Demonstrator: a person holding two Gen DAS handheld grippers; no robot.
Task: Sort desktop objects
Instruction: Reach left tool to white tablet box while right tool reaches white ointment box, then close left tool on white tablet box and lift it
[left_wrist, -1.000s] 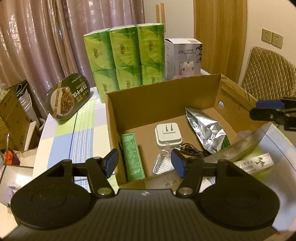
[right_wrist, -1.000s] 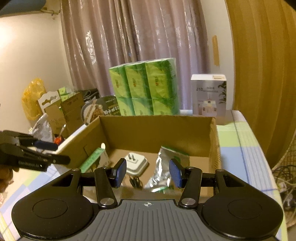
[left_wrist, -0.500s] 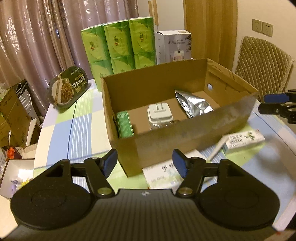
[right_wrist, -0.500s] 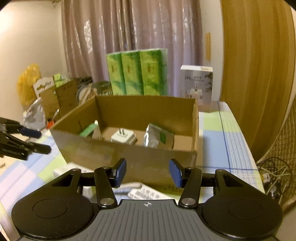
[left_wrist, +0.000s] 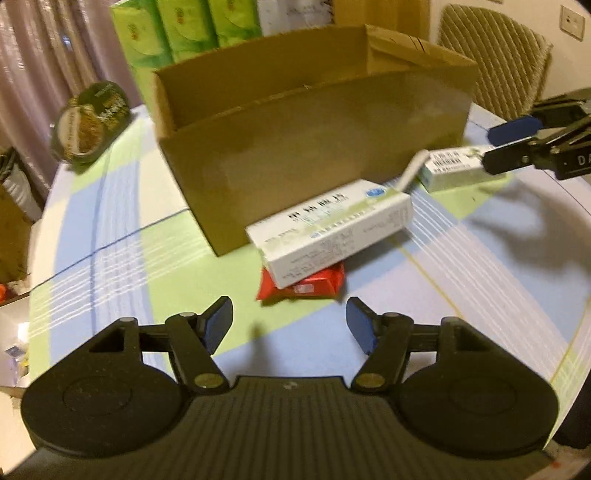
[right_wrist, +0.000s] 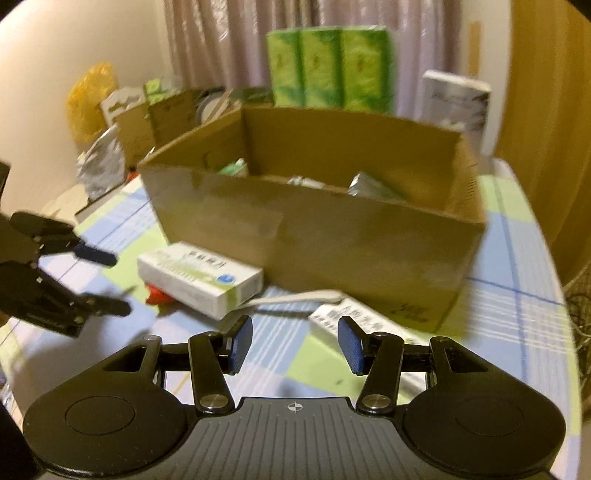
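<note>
My left gripper (left_wrist: 290, 323) hangs just above the checked tablecloth (left_wrist: 110, 236) with its jaws apart and nothing between them; they have just been widening. Ahead of it lies a red packet (left_wrist: 317, 284), and a white box (left_wrist: 332, 229) rests partly on top of that packet, touching the front wall of the carton (left_wrist: 314, 147). My right gripper (right_wrist: 294, 345) is also unclenched and empty, its blue pads (right_wrist: 242, 343) standing apart over the cloth. Just ahead of it, a small box (right_wrist: 354, 317) lies flat at the foot of the carton, and a white stick (right_wrist: 295, 297) lies between that and the white box. Inside the carton I can make out a foil pouch (right_wrist: 365, 186) and something green (right_wrist: 232, 170) near the left end, both blurred. Behind the carton stand green tissue packs (right_wrist: 328, 66) and a tall white box (right_wrist: 458, 99). A round tin (left_wrist: 92, 122) leans at the table's far left.
</note>
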